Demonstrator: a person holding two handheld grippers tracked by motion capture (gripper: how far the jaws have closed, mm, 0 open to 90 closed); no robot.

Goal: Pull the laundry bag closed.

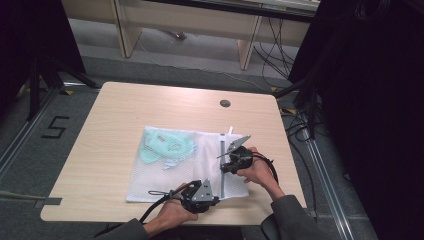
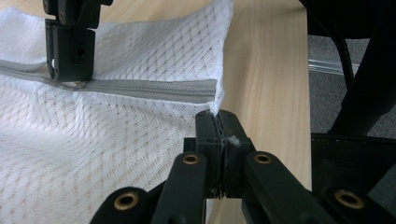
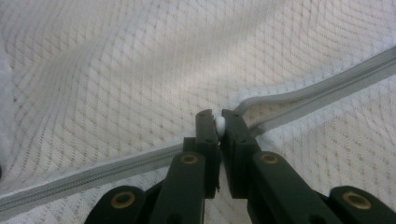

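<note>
A white mesh laundry bag [image 1: 165, 175] lies flat on the table with a mint-green garment [image 1: 167, 145] inside it. A grey zipper [image 1: 221, 160] runs along its right edge. My left gripper [image 1: 217, 200] is at the bag's near right corner, shut on the mesh corner [image 2: 218, 103] just past the zipper's end [image 2: 205, 91]. Farther along the zipper, my right gripper [image 1: 225, 168] is shut on the small white zipper pull [image 3: 220, 124]. In the left gripper view, that right gripper [image 2: 70, 74] stands on the zipper [image 2: 149, 88].
The wooden table [image 1: 115, 115] has a round cable hole [image 1: 225, 103] at the back. Its right edge [image 2: 280, 93] lies close beside the bag. Black stands and cables [image 1: 300, 120] line the floor to the right; a taped number [image 1: 55, 127] marks the floor at left.
</note>
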